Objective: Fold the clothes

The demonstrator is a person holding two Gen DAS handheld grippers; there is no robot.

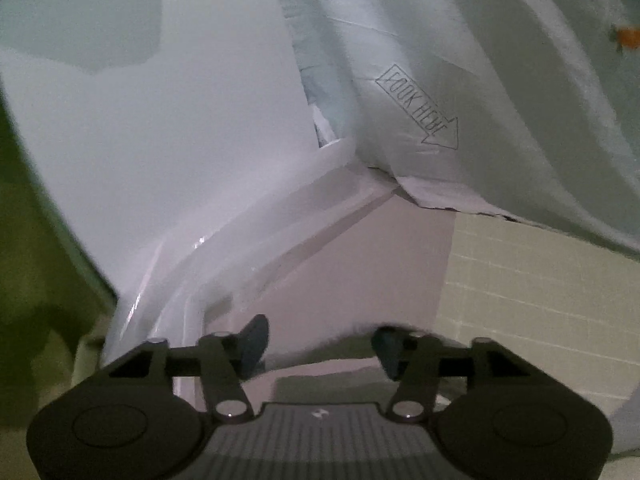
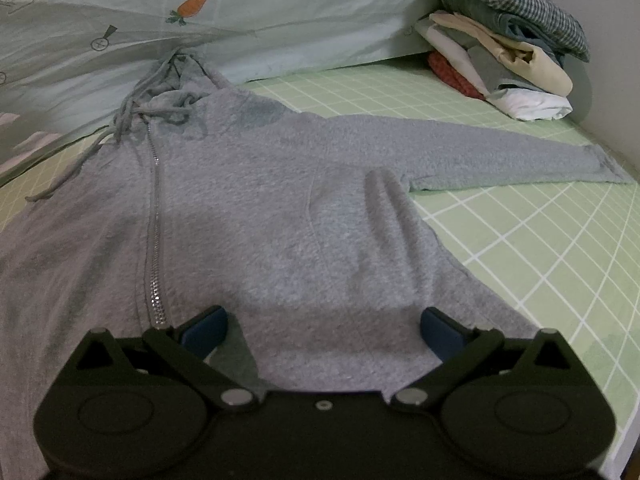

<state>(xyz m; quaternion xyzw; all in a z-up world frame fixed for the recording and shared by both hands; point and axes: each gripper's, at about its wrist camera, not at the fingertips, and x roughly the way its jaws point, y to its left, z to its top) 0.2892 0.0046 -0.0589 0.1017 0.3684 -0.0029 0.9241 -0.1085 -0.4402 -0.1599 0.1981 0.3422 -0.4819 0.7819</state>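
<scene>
A grey zip-up hoodie [image 2: 280, 208] lies flat on the green checked bedsheet [image 2: 540, 240], zipper closed, drawstrings at the collar, its right sleeve [image 2: 500, 160] stretched out to the right. My right gripper [image 2: 322, 330] is open and empty, just above the hoodie's bottom hem. My left gripper [image 1: 320, 346] is open and empty; it points away from the hoodie at a white glossy surface [image 1: 180, 152] and pale bedding. The hoodie does not show in the left wrist view.
A stack of folded clothes [image 2: 504, 48] sits at the far right corner by the wall. A pale green quilt with carrot prints [image 2: 192, 12] lies behind the hoodie. In the left wrist view, printed bedding [image 1: 480, 100] hangs over tiled flooring [image 1: 540, 288].
</scene>
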